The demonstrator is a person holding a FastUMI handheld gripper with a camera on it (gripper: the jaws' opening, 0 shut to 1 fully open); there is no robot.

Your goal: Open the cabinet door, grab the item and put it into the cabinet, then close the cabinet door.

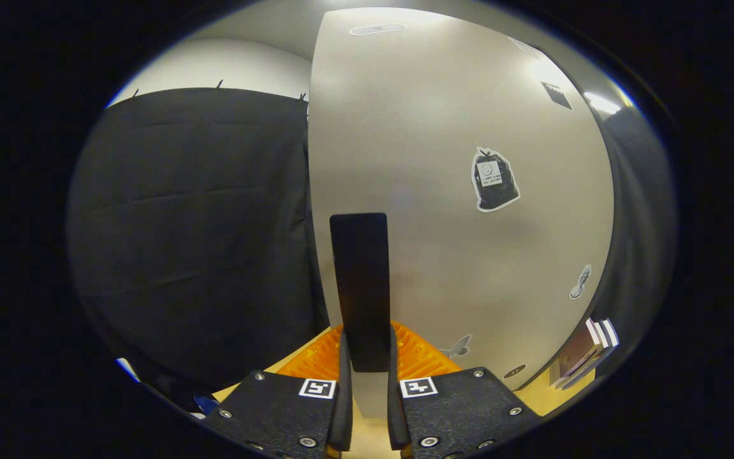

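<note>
I'm holding the gripper right up against the cabinet door, fingers narrowed onto the black handle. The handle is standing upright between the fingers; its lower end is sitting in the gap, both fingers looking pressed against its sides. The rest of the handle is rising ahead of the fingers, flat on the pale grey door face.

The door is spreading ahead and to the right of the gripper. Its left edge is running up just left of the handle. Can't tell from here whether the door is fully closed or slightly ajar.

On the door, right of the handle, a black bag-shaped sticker is sitting well above the fingers. Smaller pale stickers are lower down: one far right, one just right of the fingers near the door's bottom.

Just beyond the fingers, low down, an orange ridged thing is showing on both sides of the handle, resting on the tan tabletop. Can't tell what it is, or whether it's the item to put away.

Left of the door the black cloth wall is hanging. Far right, past the door's edge, a few stacked books are lying on the table.
</note>
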